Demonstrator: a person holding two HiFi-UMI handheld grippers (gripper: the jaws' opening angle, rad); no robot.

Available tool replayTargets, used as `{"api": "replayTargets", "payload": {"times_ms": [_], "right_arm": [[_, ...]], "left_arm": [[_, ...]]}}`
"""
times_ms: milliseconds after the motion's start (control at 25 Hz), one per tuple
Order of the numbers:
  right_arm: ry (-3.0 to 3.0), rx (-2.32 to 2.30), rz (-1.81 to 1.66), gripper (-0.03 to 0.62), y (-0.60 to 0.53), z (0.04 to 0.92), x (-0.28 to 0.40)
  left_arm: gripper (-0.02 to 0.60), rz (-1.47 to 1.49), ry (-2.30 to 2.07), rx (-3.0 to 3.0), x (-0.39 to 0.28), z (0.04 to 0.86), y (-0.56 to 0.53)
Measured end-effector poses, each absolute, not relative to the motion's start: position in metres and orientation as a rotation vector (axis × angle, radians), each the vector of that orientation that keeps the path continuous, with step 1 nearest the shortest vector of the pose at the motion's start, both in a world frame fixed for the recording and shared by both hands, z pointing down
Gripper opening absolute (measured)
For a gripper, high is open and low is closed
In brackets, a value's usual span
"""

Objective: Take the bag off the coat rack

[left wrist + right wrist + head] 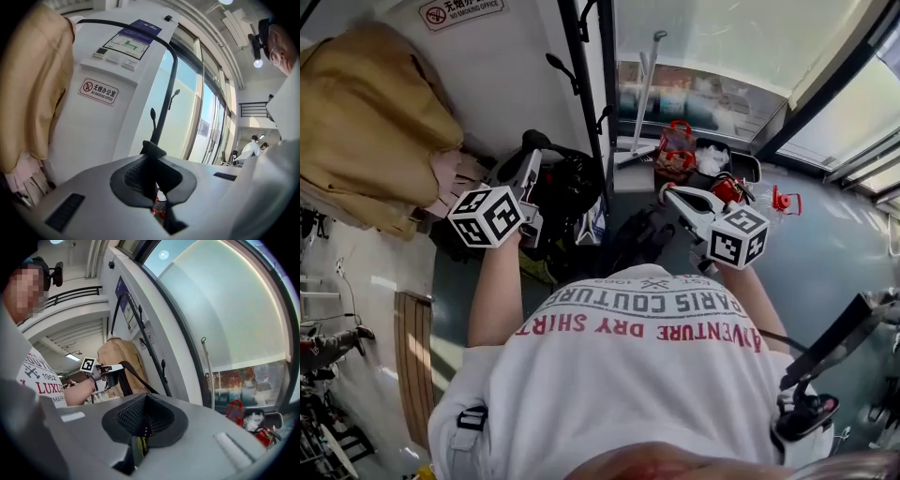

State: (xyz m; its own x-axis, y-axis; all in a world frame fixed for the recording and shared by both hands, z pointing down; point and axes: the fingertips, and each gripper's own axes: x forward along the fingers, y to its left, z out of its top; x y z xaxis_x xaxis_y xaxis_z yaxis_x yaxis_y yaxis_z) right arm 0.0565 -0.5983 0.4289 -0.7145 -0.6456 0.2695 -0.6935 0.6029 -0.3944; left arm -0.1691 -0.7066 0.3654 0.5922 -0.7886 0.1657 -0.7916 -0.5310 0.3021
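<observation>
We see the left gripper [153,161] with its ribbed black pads closed on the flat black strap [174,70] of the bag [567,192]. From the pinch the strap rises as a thin, smooth arch in front of the white wall panel [108,126]. The bag itself, a dark, soft, crumpled mass, hangs just below that gripper, beside the slim black pole of the coat rack [581,75], which carries short knobbed hooks. We cannot tell whether the strap rests on a hook. A tan coat [366,122] of matte woven cloth hangs to the left. The right gripper [143,416] has its jaws together, holding nothing.
</observation>
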Motion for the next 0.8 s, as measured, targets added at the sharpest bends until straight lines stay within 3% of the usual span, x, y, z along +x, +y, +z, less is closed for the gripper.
{"api": "replayTargets", "payload": {"times_ms": [400,800], "right_arm": [[-2.773,0.970,0.701,0.002,-0.511,0.420,0.064],[-2.827,0.803,0.631,0.002,-0.317,0.428,0.085]], "left_arm": [[0.008,0.016,-1.335,2.422,-0.151,0.362,-0.564],[0.008,-0.051,-1.435,2.354,-0.121,0.367,-0.344]]}}
